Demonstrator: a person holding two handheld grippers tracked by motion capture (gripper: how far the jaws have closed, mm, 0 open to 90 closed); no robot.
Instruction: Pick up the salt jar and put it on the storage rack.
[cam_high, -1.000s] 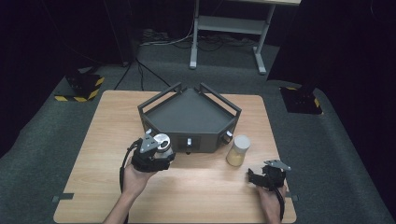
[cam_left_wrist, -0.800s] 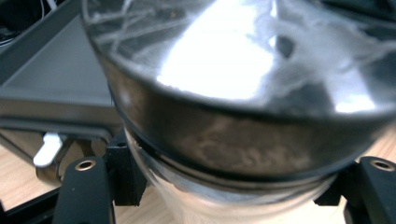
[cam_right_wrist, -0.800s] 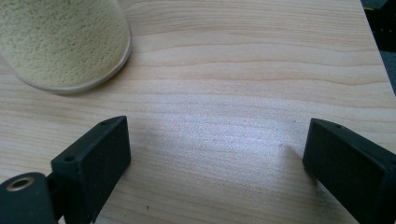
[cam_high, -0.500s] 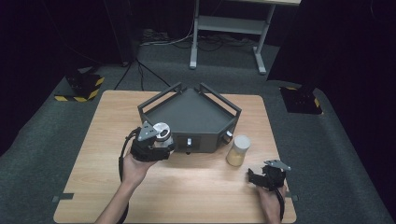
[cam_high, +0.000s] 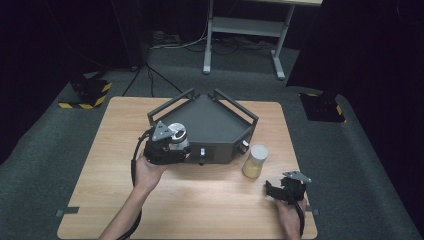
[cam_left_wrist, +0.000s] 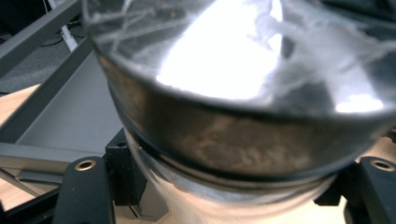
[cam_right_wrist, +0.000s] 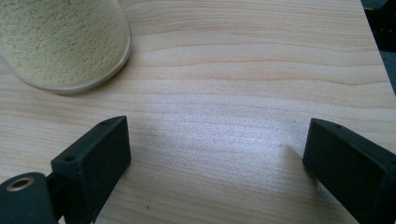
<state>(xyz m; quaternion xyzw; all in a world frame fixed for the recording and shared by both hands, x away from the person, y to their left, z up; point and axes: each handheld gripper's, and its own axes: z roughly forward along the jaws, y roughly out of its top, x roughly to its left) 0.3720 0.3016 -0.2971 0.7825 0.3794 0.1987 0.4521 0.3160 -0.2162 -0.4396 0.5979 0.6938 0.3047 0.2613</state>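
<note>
A person's left gripper (cam_high: 167, 145) is clamped on a jar with a silver lid (cam_high: 176, 134), held at the front left corner of a dark grey angular tray (cam_high: 210, 117) on a wooden surface (cam_high: 120, 130). In the left gripper view the jar (cam_left_wrist: 243, 116) is so close and blurred that its contents are hard to make out. The right gripper (cam_high: 285, 189) rests near the front right edge, jaws apart on nothing. A jar of pale yellow grains (cam_high: 255, 161) stands between it and the tray.
</note>
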